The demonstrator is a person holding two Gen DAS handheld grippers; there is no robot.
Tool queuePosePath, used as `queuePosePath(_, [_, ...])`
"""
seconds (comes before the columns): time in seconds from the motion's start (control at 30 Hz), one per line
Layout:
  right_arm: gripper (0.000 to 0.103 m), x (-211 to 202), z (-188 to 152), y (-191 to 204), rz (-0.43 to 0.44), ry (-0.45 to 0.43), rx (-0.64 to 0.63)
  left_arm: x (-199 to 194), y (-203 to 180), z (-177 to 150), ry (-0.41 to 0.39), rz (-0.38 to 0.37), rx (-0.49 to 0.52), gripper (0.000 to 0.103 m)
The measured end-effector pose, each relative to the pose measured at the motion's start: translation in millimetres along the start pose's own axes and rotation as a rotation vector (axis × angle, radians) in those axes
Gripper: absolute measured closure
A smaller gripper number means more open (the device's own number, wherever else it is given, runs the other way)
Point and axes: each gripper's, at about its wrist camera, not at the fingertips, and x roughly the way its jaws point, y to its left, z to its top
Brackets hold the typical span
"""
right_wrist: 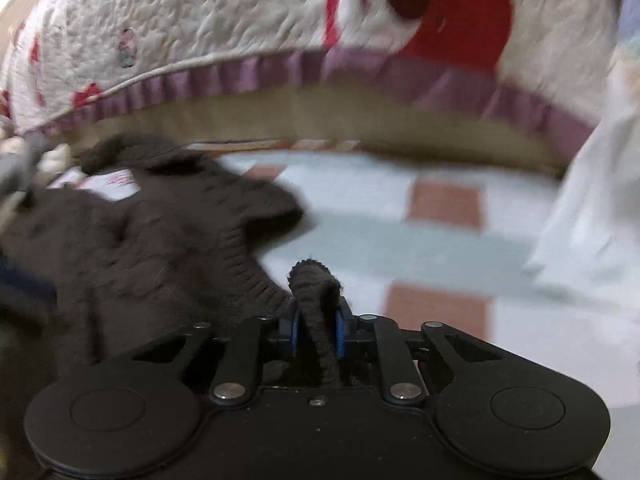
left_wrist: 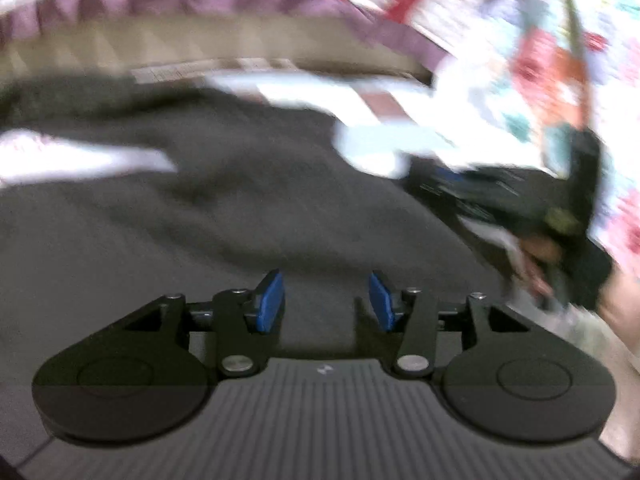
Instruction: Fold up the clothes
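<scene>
Lying beneath the left tongs (left_wrist: pixel 326 300), spread wide and empty, the sweater (left_wrist: pixel 192 200) has its hem pinched in the right tongs (right_wrist: pixel 316 332).

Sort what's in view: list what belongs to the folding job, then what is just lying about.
Job:
dark sweater
right gripper, shut on the sweater's edge
left gripper, open above the sweater

Lying about:
white quilt with purple frill
checked sheet
</scene>
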Motion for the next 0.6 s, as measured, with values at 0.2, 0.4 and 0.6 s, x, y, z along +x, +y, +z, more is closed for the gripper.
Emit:
queuePosePath(0.2, [0.095,-6,-1,-36,-0.029,-0.009,0.119,35,44,66,-0.012,0.048,-0.108,0.048])
queuePosePath(0.4, [0.095,-4,-3,-39,-0.001,-0.015,0.137,78,49,91,0.099,0.123,-0.079,0.041])
queuePosePath(0.6, [0.095,-9,-1,-41,0.022,-0.058,0.171,90,45,89,0.126,0.064,-0.079,0.099])
